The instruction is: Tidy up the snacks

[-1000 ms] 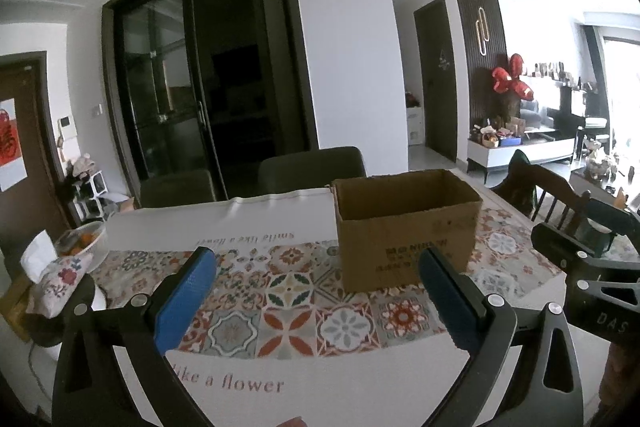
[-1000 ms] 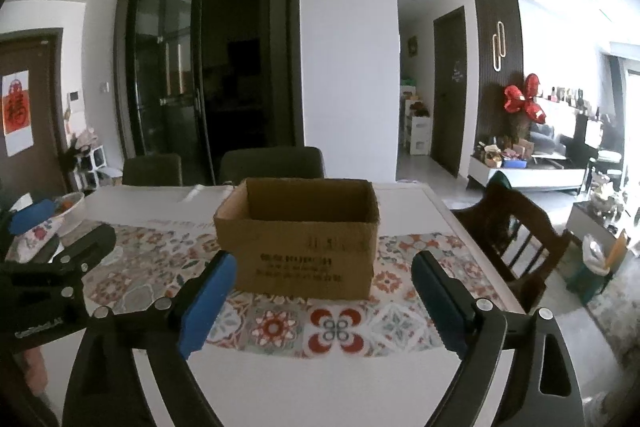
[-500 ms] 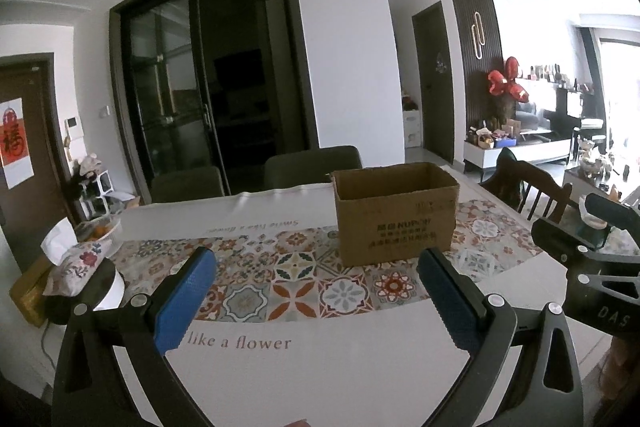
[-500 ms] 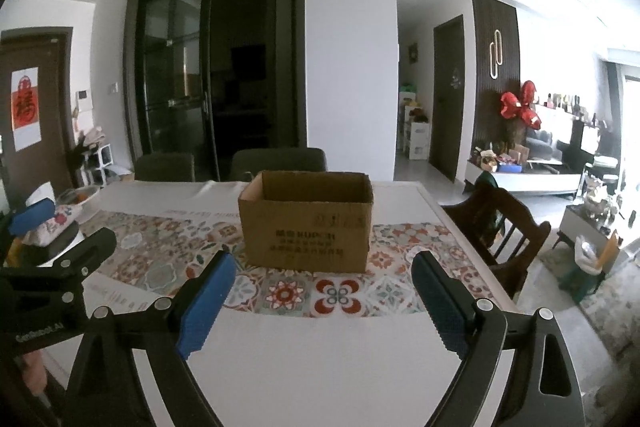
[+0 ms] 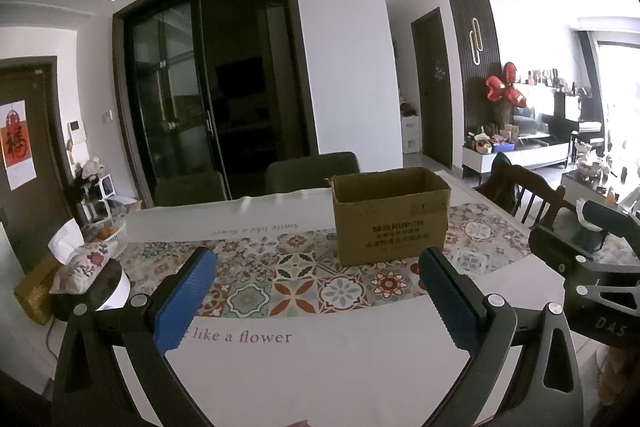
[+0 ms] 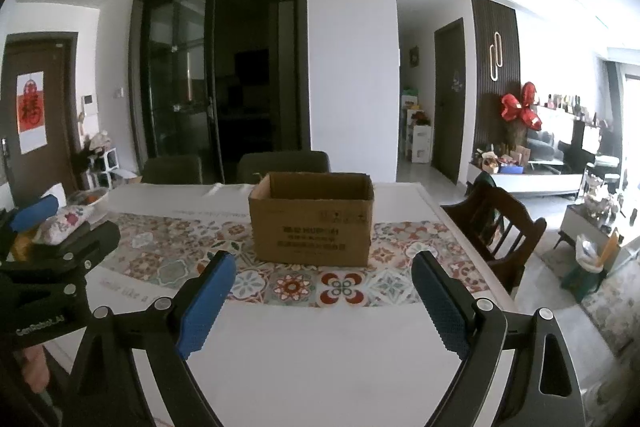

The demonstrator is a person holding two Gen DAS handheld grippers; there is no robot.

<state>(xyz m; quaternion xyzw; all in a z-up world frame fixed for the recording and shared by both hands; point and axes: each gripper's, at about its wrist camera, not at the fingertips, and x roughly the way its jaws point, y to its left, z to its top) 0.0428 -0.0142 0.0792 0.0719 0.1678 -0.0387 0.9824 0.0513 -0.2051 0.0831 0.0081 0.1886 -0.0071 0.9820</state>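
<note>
1. Change since a second ago: I have drawn both grippers back toward the near edge of the table. The open brown cardboard box now looks smaller and farther in both views, and more bare white cloth shows ahead of the fingers.
2. Left gripper: blue-padded jaws wide apart, holding nothing, hovering over the white tablecloth with patterned tile band.
3. Right gripper: jaws likewise wide apart, empty, centred on the box.
4. Task item, location: the box stands upright on the tile band at the far middle of the table, flaps open. Its inside is hidden from this low angle, so I cannot tell whether it is filled. No loose snacks show on the table.
5. Reading for the task: with both grippers empty and backed off, I judge this either a pause between items or the close of the job; these views do not settle which.
6. Left view only: floral fabric tissue holder on a round white-topped stand at the left edge, a white bowl of orange items behind it, and the right gripper's black body at far right.
7. Right view only: the dark wooden chair at the table's right side in full, the floor beyond it, and the left gripper's body at near left.
</note>
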